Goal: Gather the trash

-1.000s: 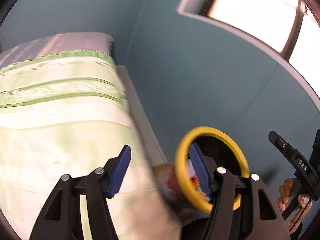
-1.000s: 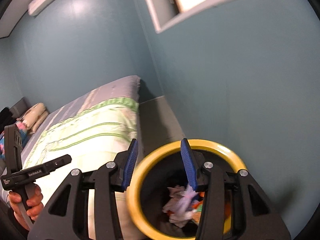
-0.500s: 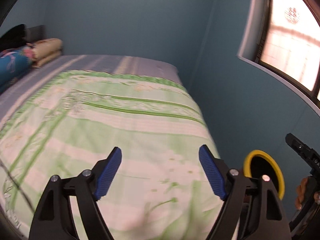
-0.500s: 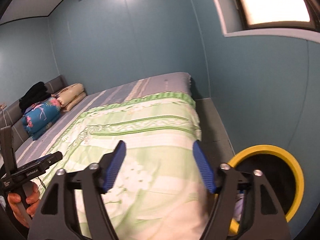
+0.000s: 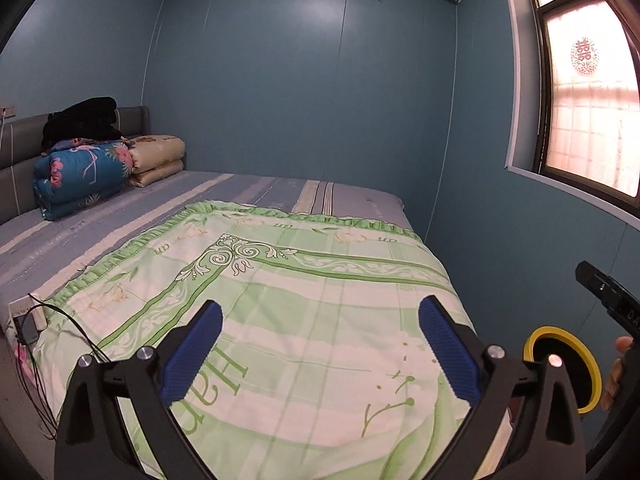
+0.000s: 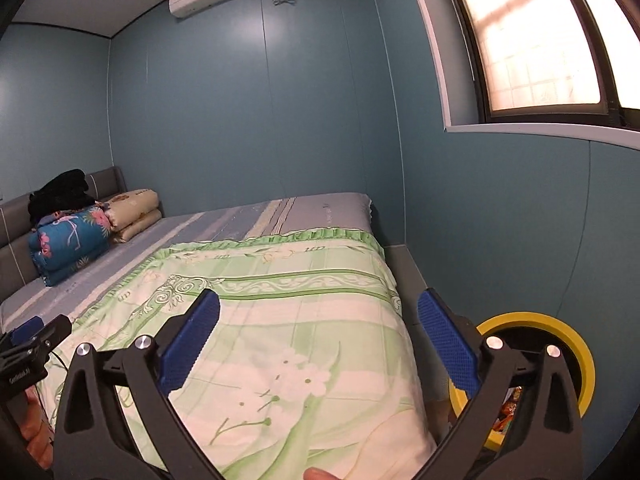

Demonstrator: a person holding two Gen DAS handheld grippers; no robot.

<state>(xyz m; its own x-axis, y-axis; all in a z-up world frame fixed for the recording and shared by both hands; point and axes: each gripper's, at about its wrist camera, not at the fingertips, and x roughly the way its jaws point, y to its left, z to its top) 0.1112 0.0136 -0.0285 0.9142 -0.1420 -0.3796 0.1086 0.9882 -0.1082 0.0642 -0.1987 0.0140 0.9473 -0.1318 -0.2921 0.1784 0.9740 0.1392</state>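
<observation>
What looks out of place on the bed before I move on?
A white power strip with black cables lies on the near left edge of the bed, cables trailing over the green quilt and off the side. No loose trash shows on the quilt. The yellow-rimmed bin stands upright by the wall.

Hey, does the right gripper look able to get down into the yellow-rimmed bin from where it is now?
Probably yes. The right tongs are open and empty, and the yellow-rimmed bin sits beside the bed with its mouth uncovered; only the tongs' own arm overlaps it in view.
</observation>
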